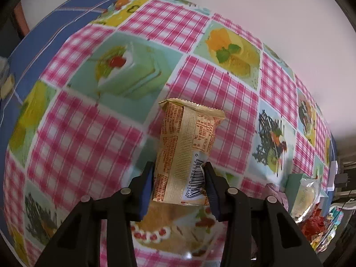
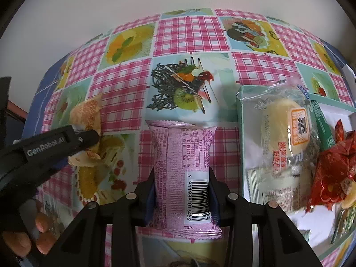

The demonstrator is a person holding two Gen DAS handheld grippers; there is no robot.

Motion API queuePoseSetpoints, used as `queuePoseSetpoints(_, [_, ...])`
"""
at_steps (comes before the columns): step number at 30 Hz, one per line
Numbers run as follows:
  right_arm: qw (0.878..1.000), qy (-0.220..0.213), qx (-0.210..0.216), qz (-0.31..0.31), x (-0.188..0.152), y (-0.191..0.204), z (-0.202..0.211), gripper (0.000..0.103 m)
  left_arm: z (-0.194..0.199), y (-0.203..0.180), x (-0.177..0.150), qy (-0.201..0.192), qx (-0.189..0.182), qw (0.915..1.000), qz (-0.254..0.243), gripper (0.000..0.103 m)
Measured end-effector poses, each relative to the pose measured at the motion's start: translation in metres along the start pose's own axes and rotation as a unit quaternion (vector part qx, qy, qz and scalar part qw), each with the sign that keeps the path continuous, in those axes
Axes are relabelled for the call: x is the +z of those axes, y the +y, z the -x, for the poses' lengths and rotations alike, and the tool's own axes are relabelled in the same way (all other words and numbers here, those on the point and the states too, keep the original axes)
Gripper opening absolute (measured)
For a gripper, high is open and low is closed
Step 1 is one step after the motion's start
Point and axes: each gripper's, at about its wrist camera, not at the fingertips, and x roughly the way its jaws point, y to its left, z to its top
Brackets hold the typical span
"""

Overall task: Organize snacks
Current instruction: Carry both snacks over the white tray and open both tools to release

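My left gripper (image 1: pixel 179 173) is shut on a tan snack packet (image 1: pixel 184 151) with orange print and a barcode, held above the table. It also shows in the right wrist view (image 2: pixel 87 115), at the left, with the left gripper (image 2: pixel 89 136) on it. My right gripper (image 2: pixel 181 182) is shut on a pink snack packet (image 2: pixel 181 166) with a barcode, held above the table. A clear-wrapped yellow bun (image 2: pixel 284 131) lies in the white box (image 2: pixel 241 120) to the right of the right gripper.
The table wears a pink checked cloth with dessert pictures (image 2: pixel 191 33). The box also holds red packets (image 2: pixel 333 166) and a green packet (image 2: pixel 322 129). The box and its snacks show at the right edge of the left wrist view (image 1: pixel 304 195). A wall stands behind the table.
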Motion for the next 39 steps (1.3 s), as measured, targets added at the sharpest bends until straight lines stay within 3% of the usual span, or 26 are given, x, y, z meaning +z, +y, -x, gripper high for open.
queuePoseSetpoints(9, [1.000,-0.004,0.016,-0.007,-0.022,-0.010,0.031,0.042,0.022,0.001,-0.032,0.017,-0.021,0.9993,0.027,0.045])
queuePoseSetpoints(17, [0.999,-0.014,0.028,-0.015,-0.036,-0.021,0.056,0.042,0.051,0.000,-0.061,0.008,-0.041,0.9983,0.041,0.045])
queuePoseSetpoints(39, [0.997,-0.059,0.032,-0.047,-0.083,-0.065,0.114,0.042,0.095,-0.044,-0.130,-0.047,-0.052,0.9976,-0.001,0.045])
